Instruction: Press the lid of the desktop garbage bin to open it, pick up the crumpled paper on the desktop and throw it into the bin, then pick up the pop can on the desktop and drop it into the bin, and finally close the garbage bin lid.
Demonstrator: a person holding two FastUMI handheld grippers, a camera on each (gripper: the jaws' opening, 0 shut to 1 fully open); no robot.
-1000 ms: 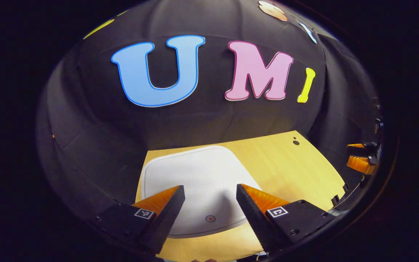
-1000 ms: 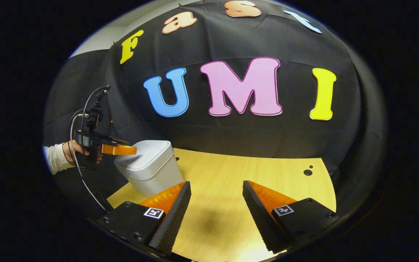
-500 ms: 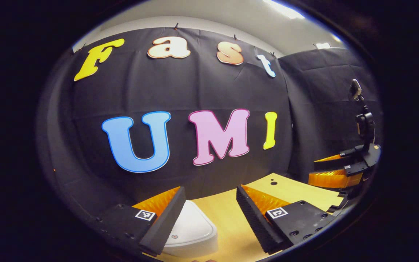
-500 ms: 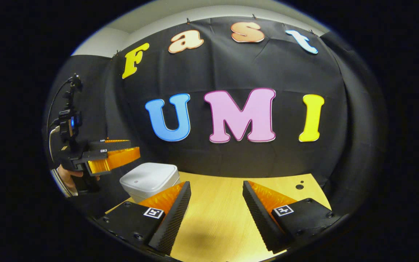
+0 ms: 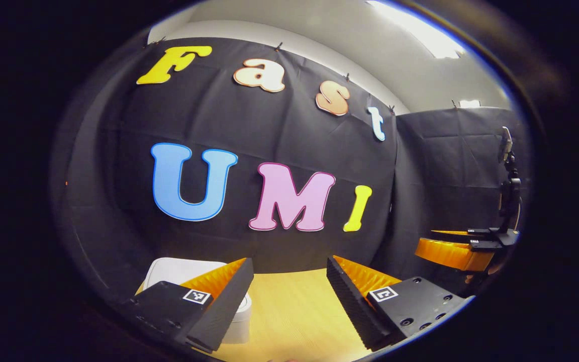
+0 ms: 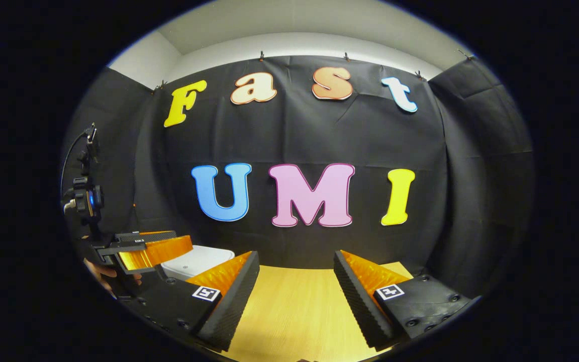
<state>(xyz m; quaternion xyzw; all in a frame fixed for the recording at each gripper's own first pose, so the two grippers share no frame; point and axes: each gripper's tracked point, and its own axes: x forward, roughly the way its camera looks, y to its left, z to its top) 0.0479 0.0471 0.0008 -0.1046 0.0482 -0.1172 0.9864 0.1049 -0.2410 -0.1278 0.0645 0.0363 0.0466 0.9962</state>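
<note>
Right gripper [image 6: 294, 289] held above the wooden table [image 6: 289, 311], jaws spread wide, nothing between them. White bin [image 6: 196, 261] at far left, lid down. Left gripper [image 6: 161, 249] hangs just beside it, a hand [image 6: 101, 271] holding it.

Both views are evenly lit from overhead and reasonably sharp, with no motion blur. In the left gripper view a ceiling light [image 5: 422, 35] high above and to the right of the left tongs [image 5: 289, 291] burns out to a white streak of glare. The pale wall band [image 6: 299, 42] far above the right tongs [image 6: 297, 294] is softly bright. The black cloth swallows light, showing only faint creases. The desk [image 6: 289, 306] between the tong fingers is warm and bright, carrying a soft diffuse shadow near the fingers. Fisheye distortion bows straight edges strongly toward the rim, where detail darkens and smears. The bin lid [image 5: 169, 269] just beyond the left finger looks slightly overexposed.
</note>
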